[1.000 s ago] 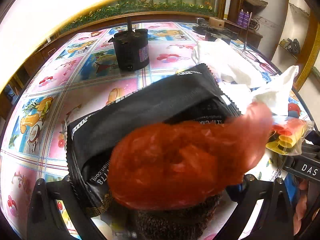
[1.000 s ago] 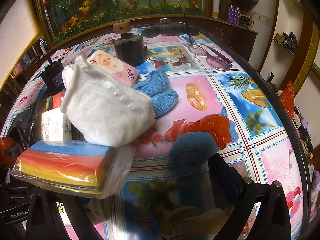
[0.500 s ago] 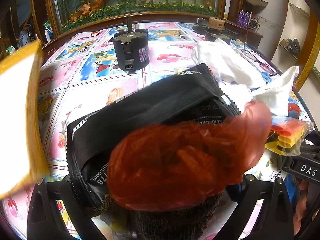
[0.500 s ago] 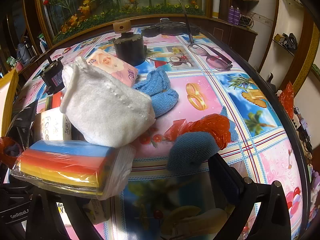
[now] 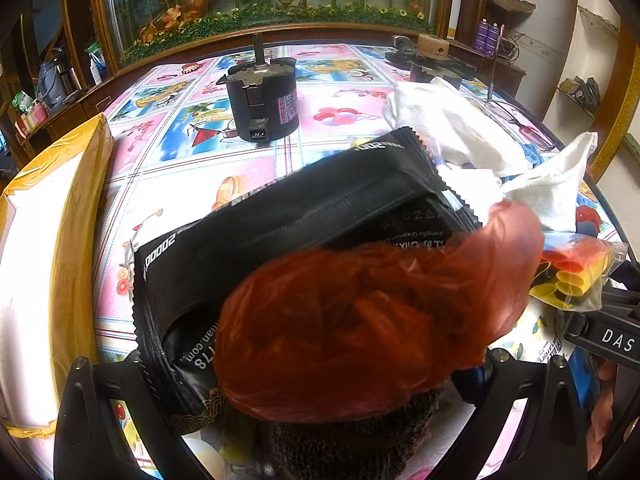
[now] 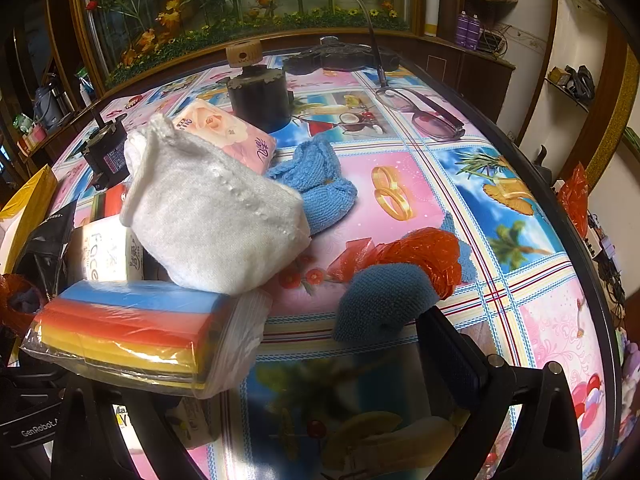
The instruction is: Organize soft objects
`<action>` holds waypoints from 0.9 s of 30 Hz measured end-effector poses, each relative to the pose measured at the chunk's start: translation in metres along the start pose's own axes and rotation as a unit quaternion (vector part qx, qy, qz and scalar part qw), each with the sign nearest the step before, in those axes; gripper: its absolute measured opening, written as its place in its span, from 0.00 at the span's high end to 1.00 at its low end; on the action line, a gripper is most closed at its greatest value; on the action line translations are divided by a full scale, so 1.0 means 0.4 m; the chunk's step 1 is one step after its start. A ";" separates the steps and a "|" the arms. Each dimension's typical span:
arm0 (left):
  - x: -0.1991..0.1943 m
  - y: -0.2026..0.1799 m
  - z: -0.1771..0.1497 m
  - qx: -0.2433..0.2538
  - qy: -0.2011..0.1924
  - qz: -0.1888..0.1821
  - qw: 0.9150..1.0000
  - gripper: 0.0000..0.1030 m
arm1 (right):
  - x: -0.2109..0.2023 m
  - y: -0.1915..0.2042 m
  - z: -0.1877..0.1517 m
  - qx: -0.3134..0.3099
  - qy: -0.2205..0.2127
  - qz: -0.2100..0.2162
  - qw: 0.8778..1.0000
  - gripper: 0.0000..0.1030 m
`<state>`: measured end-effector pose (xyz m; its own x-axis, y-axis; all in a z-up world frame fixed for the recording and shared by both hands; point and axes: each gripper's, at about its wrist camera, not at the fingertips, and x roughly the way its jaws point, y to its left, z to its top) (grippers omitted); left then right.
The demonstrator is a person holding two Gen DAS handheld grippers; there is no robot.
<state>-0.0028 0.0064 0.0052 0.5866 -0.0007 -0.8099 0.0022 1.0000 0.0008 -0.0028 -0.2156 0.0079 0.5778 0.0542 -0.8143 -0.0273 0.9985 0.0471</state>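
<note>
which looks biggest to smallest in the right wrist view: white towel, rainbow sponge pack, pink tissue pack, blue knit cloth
1. white towel
2. rainbow sponge pack, though nearness inflates it
3. pink tissue pack and blue knit cloth look alike

My left gripper point(image 5: 320, 420) had black plastic fingers with small silver screws. My right gripper point(image 6: 320, 420) looked just the same.

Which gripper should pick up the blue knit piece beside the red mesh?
Right. The blue knit piece lies just ahead of the right gripper, which looks empty; the left gripper is crowded by the red bag.
</note>
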 end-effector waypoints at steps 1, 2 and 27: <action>0.000 0.000 0.000 0.000 0.000 0.000 1.000 0.00 | 0.000 -0.001 0.000 0.000 0.000 0.000 1.000 0.01; 0.000 0.000 0.000 0.000 0.000 0.000 1.000 0.00 | 0.000 0.000 0.000 0.000 0.000 0.000 1.000 0.01; -0.062 0.064 -0.043 0.014 -0.004 -0.091 0.996 0.00 | -0.005 -0.013 -0.003 0.014 -0.006 0.018 1.000 0.01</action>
<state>-0.0314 0.0322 0.0153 0.5816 -0.1818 -0.7929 0.1320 0.9829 -0.1286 -0.0048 -0.2210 0.0085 0.5865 0.0907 -0.8049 -0.0262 0.9953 0.0930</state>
